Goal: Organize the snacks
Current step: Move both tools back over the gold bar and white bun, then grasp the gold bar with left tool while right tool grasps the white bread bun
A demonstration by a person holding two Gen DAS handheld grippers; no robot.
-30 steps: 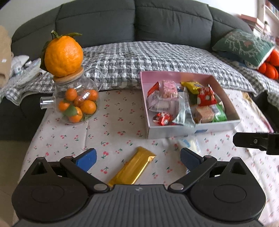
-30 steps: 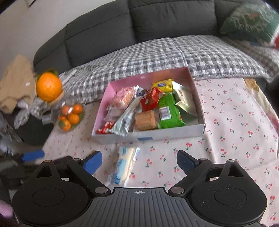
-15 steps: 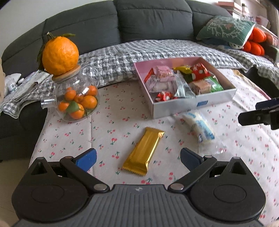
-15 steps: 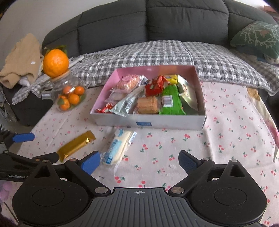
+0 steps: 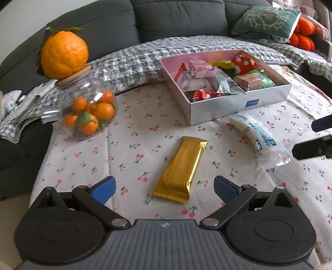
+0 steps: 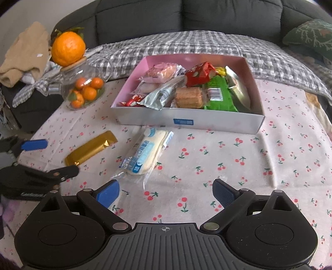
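Observation:
A gold-wrapped bar (image 5: 182,169) (image 6: 91,147) lies on the cherry-print cloth, just ahead of my open left gripper (image 5: 165,190) and between its line of fingers. A white and blue wrapped snack (image 5: 254,133) (image 6: 145,154) lies to its right, in front of the pink-lined box (image 5: 238,104) (image 6: 186,121) that holds several wrapped snacks. My right gripper (image 6: 166,192) is open and empty, with the white snack just ahead and left of centre. Each gripper shows at the edge of the other's view.
A glass jar (image 5: 89,108) (image 6: 85,91) of small oranges, with a big orange on its lid, stands at the table's back left. A dark sofa with a checked blanket (image 5: 176,49) runs behind the table. Cushions (image 5: 267,19) sit at the far right.
Both grippers have drawn back from the box and risen, so the gold bar and the white snack now lie fully in view ahead of them. Neither snack has moved; both stay open.

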